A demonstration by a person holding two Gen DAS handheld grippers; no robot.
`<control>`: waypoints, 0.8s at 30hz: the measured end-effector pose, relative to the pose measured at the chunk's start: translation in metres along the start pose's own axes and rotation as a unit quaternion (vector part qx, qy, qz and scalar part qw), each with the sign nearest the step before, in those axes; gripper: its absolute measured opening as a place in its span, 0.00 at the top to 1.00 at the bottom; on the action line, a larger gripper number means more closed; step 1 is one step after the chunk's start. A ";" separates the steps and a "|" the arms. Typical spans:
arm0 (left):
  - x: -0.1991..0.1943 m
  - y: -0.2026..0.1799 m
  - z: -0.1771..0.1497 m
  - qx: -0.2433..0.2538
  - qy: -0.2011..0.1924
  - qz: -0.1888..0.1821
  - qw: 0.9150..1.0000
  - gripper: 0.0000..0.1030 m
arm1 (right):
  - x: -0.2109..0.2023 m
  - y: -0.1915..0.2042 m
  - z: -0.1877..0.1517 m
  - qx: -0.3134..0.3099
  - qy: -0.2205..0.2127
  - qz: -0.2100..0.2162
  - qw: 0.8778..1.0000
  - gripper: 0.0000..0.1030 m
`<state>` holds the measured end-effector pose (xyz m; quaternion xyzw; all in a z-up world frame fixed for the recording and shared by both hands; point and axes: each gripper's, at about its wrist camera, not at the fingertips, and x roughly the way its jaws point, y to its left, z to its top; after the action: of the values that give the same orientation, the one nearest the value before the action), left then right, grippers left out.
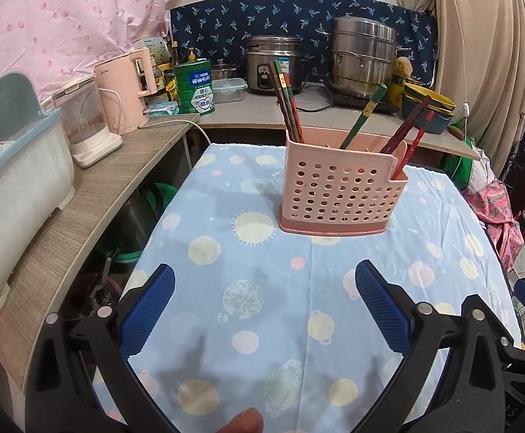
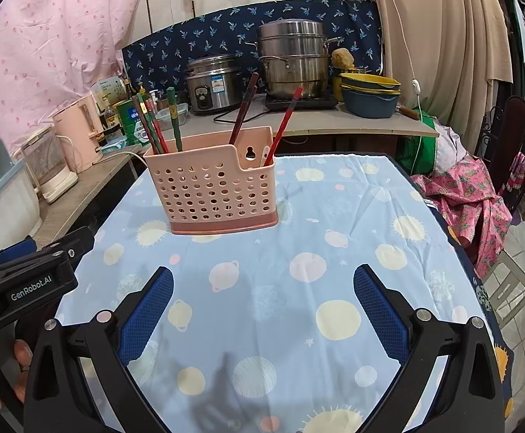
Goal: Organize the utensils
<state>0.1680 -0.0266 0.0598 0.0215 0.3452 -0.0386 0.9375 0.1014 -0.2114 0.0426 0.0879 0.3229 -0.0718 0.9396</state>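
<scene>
Left claw (image 1: 264,303): blue-padded fingers spread wide, nothing between them, touching nothing; it hangs above the cloth. Right claw (image 2: 262,305): likewise at full spread, empty, clear of every object. In the right wrist view the left claw's black body sits at 9 o'clock, just beside the worktop's left edge, with fingertips of the person's hand (image 2: 22,353) visible below it.

Task item: pink perforated plastic utensil holder (image 1: 338,195), upright on the far half of the light-blue worktop cloth printed with planets and suns (image 1: 262,324), at 12 o'clock from both claws and well apart from them. Red and green chopsticks (image 1: 287,108) stand tilted in its compartments: a cluster at the left end, one green stick near the middle, dark red ones at the right end.

Open room: the cloth between claws and holder is bare. The worktop's left edge drops to a gap beside a wood-grain side counter (image 1: 93,216); the right edge drops toward tiled floor.

Surroundings: on the side counter at 9 to 10 o'clock, a white dish-drainer box (image 1: 21,198), a clear kettle (image 1: 85,126) and a pink kettle (image 1: 129,90). Behind the holder, a steel rice cooker (image 1: 273,63), a stacked steel steamer pot (image 1: 363,57) and nested yellow and blue bowls (image 2: 370,95).
</scene>
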 end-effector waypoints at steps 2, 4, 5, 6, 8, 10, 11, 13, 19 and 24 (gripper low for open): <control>0.002 0.000 0.000 0.000 0.003 0.002 1.000 0.07 | 0.001 0.000 0.001 0.001 0.001 0.000 1.000 0.06; 0.002 -0.001 0.000 0.000 0.003 0.005 1.000 0.07 | 0.002 0.000 0.001 0.000 0.000 -0.002 1.000 0.06; 0.003 -0.001 0.000 0.001 0.003 0.007 1.000 0.07 | 0.002 0.000 0.002 0.000 0.000 -0.002 1.000 0.06; 0.003 -0.002 0.000 0.002 0.003 0.008 1.000 0.07 | 0.002 0.000 0.002 0.000 0.000 -0.002 1.000 0.06; 0.004 -0.002 0.000 0.003 0.003 0.010 1.000 0.07 | 0.002 0.000 0.002 0.000 0.000 -0.002 1.000 0.06; 0.004 -0.003 0.000 0.003 0.004 0.010 1.000 0.07 | 0.002 0.000 0.002 0.000 0.000 -0.001 1.000 0.06; 0.004 -0.003 0.000 0.003 0.004 0.010 1.000 0.07 | 0.002 0.000 0.002 0.000 0.001 -0.002 1.000 0.06; 0.004 -0.003 0.000 0.004 0.004 0.011 1.000 0.07 | 0.003 0.000 0.002 0.000 0.001 -0.003 1.000 0.06; 0.005 -0.005 0.000 0.009 0.003 0.014 1.000 0.07 | 0.006 0.001 0.003 0.001 0.002 -0.002 1.000 0.06; 0.004 -0.006 0.000 0.010 0.003 0.016 1.000 0.07 | 0.007 0.001 0.003 0.001 0.002 -0.001 1.000 0.06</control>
<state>0.1705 -0.0324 0.0566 0.0364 0.3472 -0.0270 0.9367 0.1086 -0.2111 0.0404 0.0883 0.3249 -0.0733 0.9388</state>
